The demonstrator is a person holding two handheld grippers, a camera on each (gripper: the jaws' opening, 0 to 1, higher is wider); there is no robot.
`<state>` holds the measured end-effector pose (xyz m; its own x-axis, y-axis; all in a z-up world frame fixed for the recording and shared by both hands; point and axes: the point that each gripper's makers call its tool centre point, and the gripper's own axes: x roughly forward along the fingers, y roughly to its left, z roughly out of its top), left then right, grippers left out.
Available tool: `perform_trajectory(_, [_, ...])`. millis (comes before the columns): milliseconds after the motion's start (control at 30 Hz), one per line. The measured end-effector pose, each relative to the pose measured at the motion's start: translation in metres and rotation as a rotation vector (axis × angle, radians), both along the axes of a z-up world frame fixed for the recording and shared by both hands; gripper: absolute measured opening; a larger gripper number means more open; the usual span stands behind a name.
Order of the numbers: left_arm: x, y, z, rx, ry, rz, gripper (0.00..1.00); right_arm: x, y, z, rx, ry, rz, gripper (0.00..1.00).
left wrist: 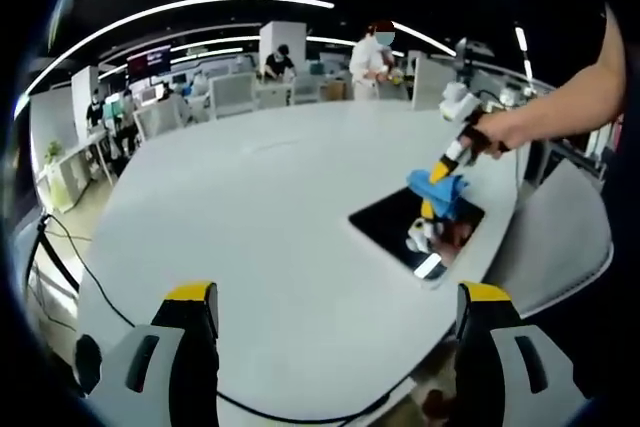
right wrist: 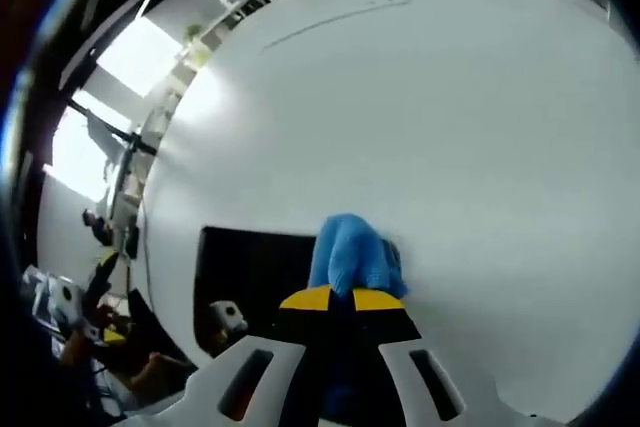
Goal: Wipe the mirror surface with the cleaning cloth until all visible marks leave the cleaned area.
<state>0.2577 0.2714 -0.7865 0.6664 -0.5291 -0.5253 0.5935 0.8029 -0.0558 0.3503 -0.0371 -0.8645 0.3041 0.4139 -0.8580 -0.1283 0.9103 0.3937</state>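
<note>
With its two yellow-tipped jaws pinched together on a bunched blue cleaning cloth (right wrist: 350, 255), the right gripper (right wrist: 341, 299) keeps the fabric bundled ahead of its tips so that the cloth, not the hard plastic, meets the glass. In the left gripper view the right gripper (left wrist: 443, 169) slants down from a person's hand (left wrist: 497, 131), which suits pressing the cloth (left wrist: 443, 190) onto the surface as it wipes. Beneath the cloth lies the flat, dark rectangular mirror (right wrist: 250, 272), resting on the large white oval bench (right wrist: 450, 117) near its edge; the mirror (left wrist: 395, 225) reflects the gripper and hand above it, and whether any marks remain on it is too small to tell. It lies flat, probably so it can take downward pressure without shifting. The left gripper (left wrist: 338, 309) hangs well apart from the mirror over bare bench (left wrist: 270, 207), its yellow-tipped jaws spread wide and holding nothing, seemingly kept back so the whole workspace shows. Beyond the bench stand people and desks of an office.
</note>
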Motion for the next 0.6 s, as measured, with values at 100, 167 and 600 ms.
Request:
perform_trajectory(100, [-0.003,-0.003,-0.003,0.003,0.007,-0.006,1.0,0.001,0.005,0.0,-0.007,-0.002,0.011,0.0])
perform_trajectory(167, [-0.006,-0.004,-0.005,0.0,0.009,-0.011,1.0,0.001,0.012,0.0,-0.003,0.001,0.02,0.0])
perform_trajectory(600, [-0.01,-0.001,-0.003,-0.031,0.02,0.007,1.0,0.004,0.055,0.0,0.012,0.002,0.045,0.0])
